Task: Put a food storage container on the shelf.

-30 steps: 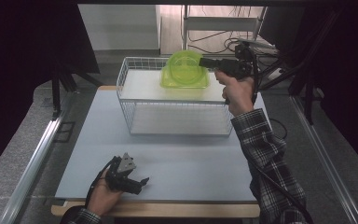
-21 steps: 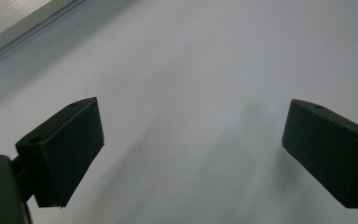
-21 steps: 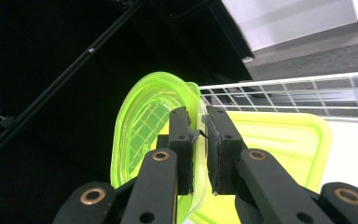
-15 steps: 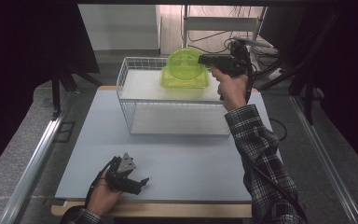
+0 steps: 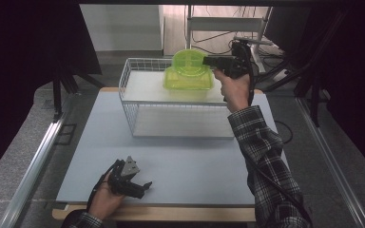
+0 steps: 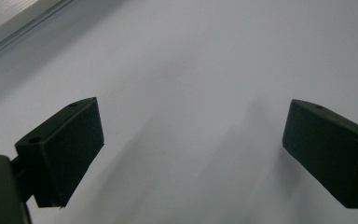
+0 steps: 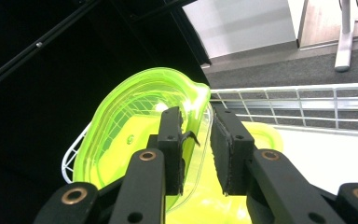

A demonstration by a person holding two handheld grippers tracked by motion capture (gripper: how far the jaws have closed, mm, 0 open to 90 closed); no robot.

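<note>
A translucent green round bowl stands tilted on edge in a white wire basket at the far middle of the table, leaning over a green squarish container. My right gripper reaches in from the right at the bowl's rim. In the right gripper view the bowl has its rim between the jaws of the right gripper, which have just been opening; a gap shows beside the rim. My left gripper rests at the table's front left. In its own view, the left gripper is open over bare tabletop.
The pale blue tabletop lies between the basket and the left gripper. A metal rail runs along the left side. Black stands and cables crowd the floor behind the basket at the right.
The right hand has edged slightly farther back at the basket, and the bowl stands a little more upright. The left hand has stayed put.
</note>
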